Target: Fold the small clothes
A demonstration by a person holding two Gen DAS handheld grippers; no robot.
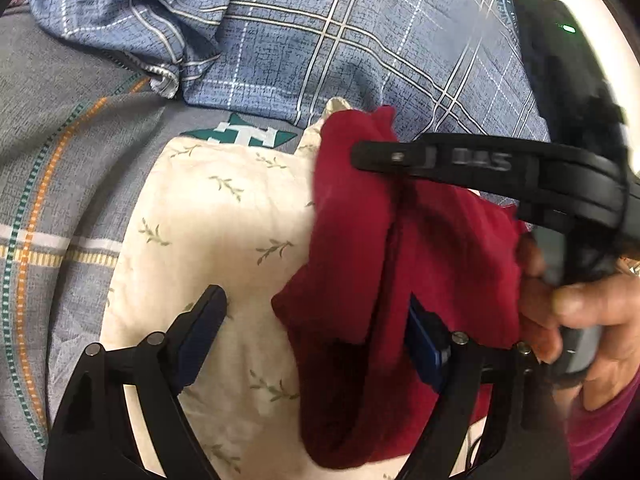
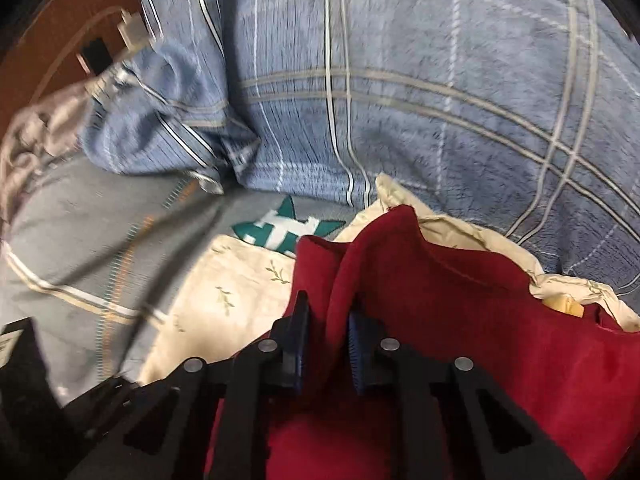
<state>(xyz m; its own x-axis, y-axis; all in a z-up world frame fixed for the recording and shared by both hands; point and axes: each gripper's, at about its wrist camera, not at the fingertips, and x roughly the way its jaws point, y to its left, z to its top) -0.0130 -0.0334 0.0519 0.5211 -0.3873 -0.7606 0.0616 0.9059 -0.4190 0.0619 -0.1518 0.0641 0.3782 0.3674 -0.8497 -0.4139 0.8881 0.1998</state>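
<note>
Red cloth (image 2: 460, 300) lay bunched on the cream pillow (image 1: 224, 232), and we saw the right gripper (image 2: 328, 344) clenched on a fold of it. The left gripper (image 1: 312, 340) stood wide, its jaws released, the cloth draped over one finger.

Location is a domestic bedroom, working surface a made bed: grey patterned sheet (image 1: 60, 184) with orange and teal stitched lines, rumpled blue plaid quilt (image 2: 400, 80), cream leaf-print pillow (image 1: 224, 220), and a wooden headboard panel (image 2: 68, 12) (upper left of the right wrist view)
</note>
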